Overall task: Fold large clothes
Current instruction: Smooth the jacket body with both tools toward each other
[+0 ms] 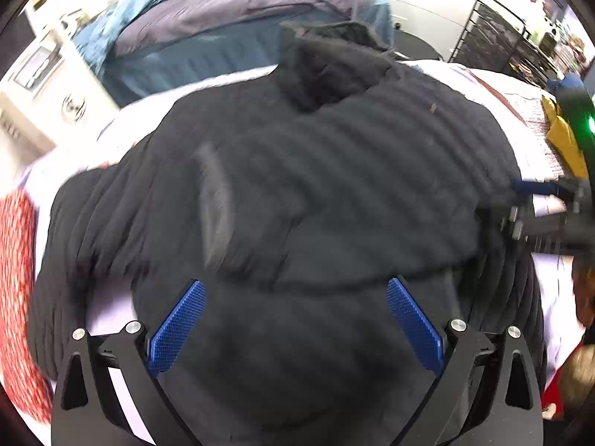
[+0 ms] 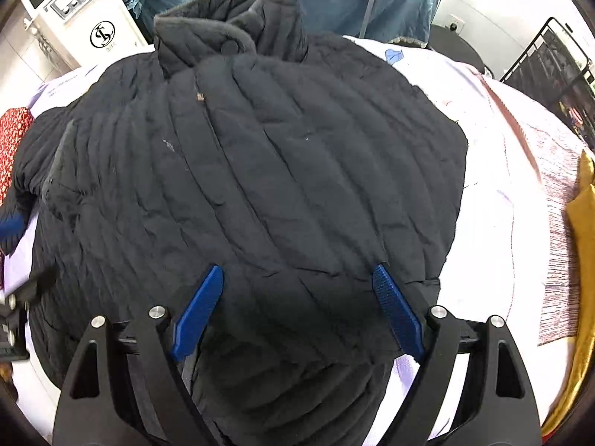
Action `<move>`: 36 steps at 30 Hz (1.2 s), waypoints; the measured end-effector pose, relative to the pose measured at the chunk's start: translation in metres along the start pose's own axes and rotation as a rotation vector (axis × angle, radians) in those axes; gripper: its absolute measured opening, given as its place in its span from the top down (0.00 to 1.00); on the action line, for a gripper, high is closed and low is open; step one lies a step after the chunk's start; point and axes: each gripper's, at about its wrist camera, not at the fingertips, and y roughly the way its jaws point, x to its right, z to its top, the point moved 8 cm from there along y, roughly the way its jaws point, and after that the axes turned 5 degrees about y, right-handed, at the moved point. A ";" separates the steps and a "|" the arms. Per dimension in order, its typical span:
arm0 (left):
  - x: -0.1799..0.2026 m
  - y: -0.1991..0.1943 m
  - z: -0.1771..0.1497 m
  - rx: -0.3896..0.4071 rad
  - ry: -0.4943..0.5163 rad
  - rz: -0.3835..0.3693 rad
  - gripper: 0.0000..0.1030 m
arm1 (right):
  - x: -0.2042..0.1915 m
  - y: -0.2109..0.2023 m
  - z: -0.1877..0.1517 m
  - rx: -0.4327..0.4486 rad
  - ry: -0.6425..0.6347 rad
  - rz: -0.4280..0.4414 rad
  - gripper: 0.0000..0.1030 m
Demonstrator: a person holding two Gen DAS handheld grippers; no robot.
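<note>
One large dark quilted puffer jacket (image 2: 253, 171) lies spread on a pale lilac bed sheet (image 2: 491, 200), stand-up collar (image 2: 227, 33) at the far end, hem nearest both tools. Left gripper (image 1: 295, 319): blue pads spread wide over the near hem, nothing between them. Right gripper (image 2: 297, 308): likewise spread, empty, above the near right part of the hem.

Judgement on the step: each tool should close on a hem corner, taking all padded layers in one bite, then both lift together and carry the hem toward the collar at matched height so the fold line stays straight. Puffy fill will likely spring back; press the fold down before letting go.

View differences: the right wrist view is sharp and shows the jacket's right edge, the collar snap and a white appliance (image 2: 89, 18) far left. The left wrist view is motion-blurred but shows a sleeve-like flap lying across the body, the other tool at the right edge, a red patterned cloth (image 1: 15, 278) at left and a mustard-yellow garment (image 1: 565, 141) far right.
</note>
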 end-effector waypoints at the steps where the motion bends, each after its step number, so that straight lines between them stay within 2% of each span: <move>1: 0.008 0.002 0.006 0.000 0.009 -0.007 0.07 | -0.001 0.004 0.000 -0.005 -0.009 -0.004 0.16; 5: 0.027 0.027 0.028 -0.032 0.027 -0.030 0.07 | 0.001 0.026 -0.005 -0.041 -0.028 -0.015 0.15; 9: 0.026 0.072 0.018 -0.166 0.010 0.005 0.05 | 0.003 0.044 -0.003 -0.072 -0.031 -0.002 0.12; 11: 0.021 0.088 0.010 -0.216 -0.045 -0.027 0.05 | 0.002 0.053 -0.004 -0.088 -0.049 -0.008 0.10; 13: 0.019 0.094 0.006 -0.219 -0.090 -0.053 0.05 | -0.002 0.061 -0.004 -0.096 -0.078 -0.023 0.07; 17: 0.026 0.101 0.004 -0.211 -0.051 -0.039 0.05 | -0.006 0.073 -0.002 -0.102 -0.083 -0.036 0.05; 25: 0.032 0.109 0.001 -0.218 -0.058 -0.034 0.05 | -0.012 0.090 0.004 -0.122 -0.076 -0.055 0.05; 36: 0.034 0.116 0.004 -0.219 -0.048 -0.052 0.05 | -0.017 0.092 0.004 -0.086 -0.060 -0.085 0.05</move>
